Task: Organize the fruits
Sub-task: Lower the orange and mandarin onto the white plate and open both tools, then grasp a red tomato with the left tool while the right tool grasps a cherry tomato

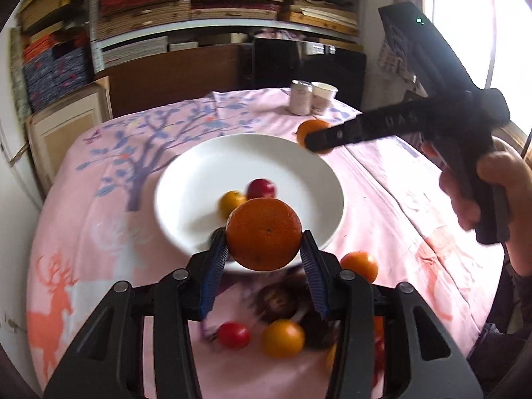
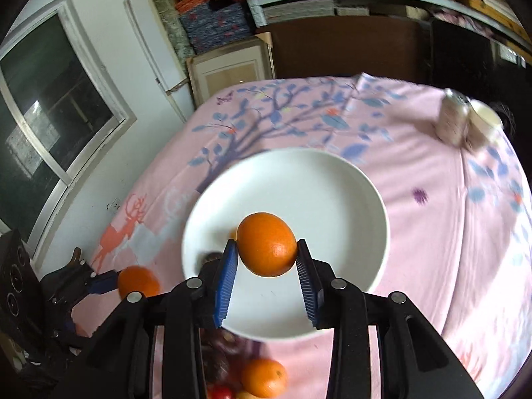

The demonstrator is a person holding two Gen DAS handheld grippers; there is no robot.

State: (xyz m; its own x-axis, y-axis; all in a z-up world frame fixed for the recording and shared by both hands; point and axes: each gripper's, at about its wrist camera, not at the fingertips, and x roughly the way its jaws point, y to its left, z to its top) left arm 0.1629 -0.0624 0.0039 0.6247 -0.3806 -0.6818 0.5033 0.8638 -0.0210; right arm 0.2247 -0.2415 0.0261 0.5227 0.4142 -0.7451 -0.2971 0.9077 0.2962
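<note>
Both of your tongs are closed partway, each on an orange. Your left tongs (image 1: 264, 249) pinch a large, round orange (image 1: 264, 234) between ribbed blue pads (image 1: 216, 266), holding it clear of the worktop over the near rim of the plate (image 1: 206, 163). Your right tongs (image 2: 267, 256) grip a slightly oval orange (image 2: 267, 244) the same way, above the plate's near half; from the left wrist camera those tongs show as a black tool in your right hand (image 1: 478, 193), reaching in toward the plate's far right edge.

Your worktop carries a pink cloth (image 1: 382, 193) printed with a blue-leaved tree and orange deer. On it sits the wide, shallow, smooth white plate, which already holds a small yellow-orange fruit (image 1: 231, 202) and a small red one (image 1: 261, 189), side by side.

Near you, in front of the plate, more fruit lies loose on the cloth: another orange (image 1: 360, 266), a yellow-orange fruit (image 1: 283, 338), a small red fruit (image 1: 233, 334) and some dark, blurred pieces I cannot make out.

At the far edge stand a metal can (image 1: 300, 97) and a paper cup (image 1: 322, 97), touching or nearly so. Behind the worktop, shelves (image 1: 226, 23) are stacked with flat woven mats, and a bright window lies to your right.
</note>
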